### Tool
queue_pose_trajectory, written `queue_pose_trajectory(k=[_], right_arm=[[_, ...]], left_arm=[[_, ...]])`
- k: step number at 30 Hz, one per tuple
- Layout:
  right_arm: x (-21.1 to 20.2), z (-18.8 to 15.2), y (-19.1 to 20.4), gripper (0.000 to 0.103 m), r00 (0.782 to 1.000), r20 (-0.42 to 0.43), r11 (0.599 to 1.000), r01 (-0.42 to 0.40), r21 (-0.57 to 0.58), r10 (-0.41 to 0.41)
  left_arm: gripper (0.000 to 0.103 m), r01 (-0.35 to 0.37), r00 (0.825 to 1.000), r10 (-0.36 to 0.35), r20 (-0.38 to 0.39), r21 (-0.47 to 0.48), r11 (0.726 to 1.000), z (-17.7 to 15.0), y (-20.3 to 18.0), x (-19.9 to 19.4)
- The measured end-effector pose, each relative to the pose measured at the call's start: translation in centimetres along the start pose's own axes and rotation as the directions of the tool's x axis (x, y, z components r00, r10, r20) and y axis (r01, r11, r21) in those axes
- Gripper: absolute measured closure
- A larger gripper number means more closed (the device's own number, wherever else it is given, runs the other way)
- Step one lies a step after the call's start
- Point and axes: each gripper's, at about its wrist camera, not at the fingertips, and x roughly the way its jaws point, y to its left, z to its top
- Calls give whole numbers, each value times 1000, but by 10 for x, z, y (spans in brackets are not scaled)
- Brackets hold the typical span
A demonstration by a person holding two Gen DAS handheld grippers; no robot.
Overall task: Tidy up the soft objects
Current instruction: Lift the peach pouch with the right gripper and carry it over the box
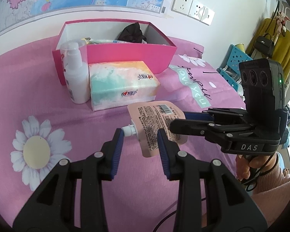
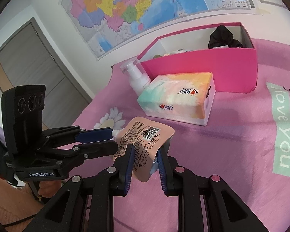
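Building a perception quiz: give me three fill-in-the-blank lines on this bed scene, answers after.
1. The black cloth lies inside the ___ box.
2. The white pump bottle stands beside the ___ pack.
3. The right tongs are shut on the peach pouch, whose spout cap is ___.
Missing words: pink; tissue; white.

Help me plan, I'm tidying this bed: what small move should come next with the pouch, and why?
Probably raise the pouch and carry it over the tissue box toward the open pink box. The right gripper clamps its lower end, and the tissue box stands between pouch and pink box.
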Motion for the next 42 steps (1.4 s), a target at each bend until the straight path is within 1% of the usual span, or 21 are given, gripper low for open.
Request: queue_pose_trajectory(k=[26,42], right_arm=[[-14,34,0,79,997,71,998,33,-52,-29],[-17,53,-4,79,994,108,997,43,-68,-36]], left_arm=[[65,-6,998,3,68,41,999,34,-2,-6],[65,-9,995,5,98,42,999,58,0,-4]])
